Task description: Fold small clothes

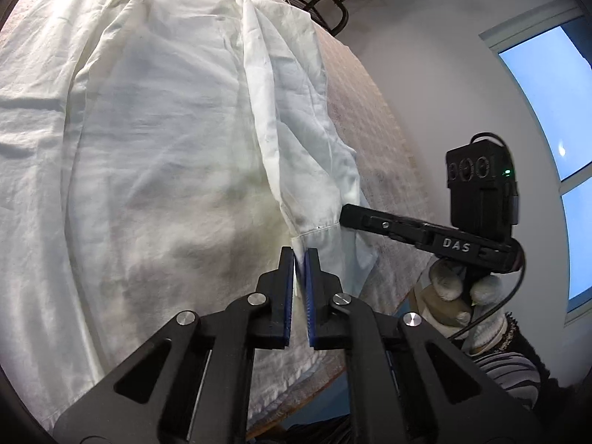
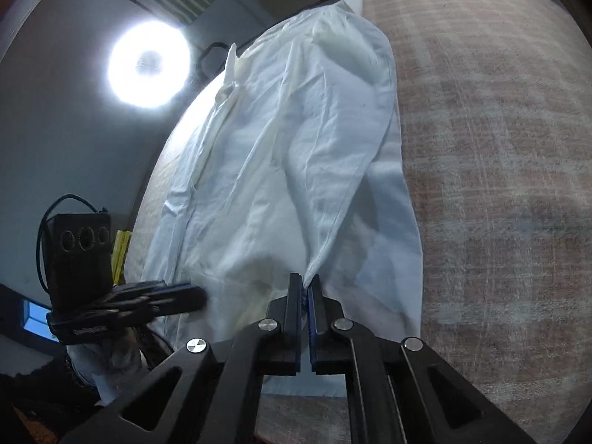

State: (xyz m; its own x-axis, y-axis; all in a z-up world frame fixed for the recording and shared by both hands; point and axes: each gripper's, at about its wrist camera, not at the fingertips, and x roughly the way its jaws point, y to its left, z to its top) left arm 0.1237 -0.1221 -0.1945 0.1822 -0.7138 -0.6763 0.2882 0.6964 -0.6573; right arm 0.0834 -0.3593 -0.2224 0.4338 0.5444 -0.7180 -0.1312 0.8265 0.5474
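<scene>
A white shirt (image 1: 177, 140) lies spread on a pinkish checked tablecloth (image 1: 373, 103). My left gripper (image 1: 300, 253) is shut on the hem of a folded-over white flap of the shirt near the table's near edge. My right gripper (image 1: 346, 216) shows in the left wrist view, gripping the same hem just to the right. In the right wrist view my right gripper (image 2: 306, 280) is shut on the shirt (image 2: 296, 155) hem, which rises lifted from the cloth (image 2: 499, 185). My left gripper (image 2: 196, 298) shows at the left, on the hem.
A window (image 1: 555, 122) is at the right of the left wrist view. A bright round lamp (image 2: 148, 70) glares at upper left in the right wrist view. A black rail and cables (image 1: 325, 3) run past the table's far edge.
</scene>
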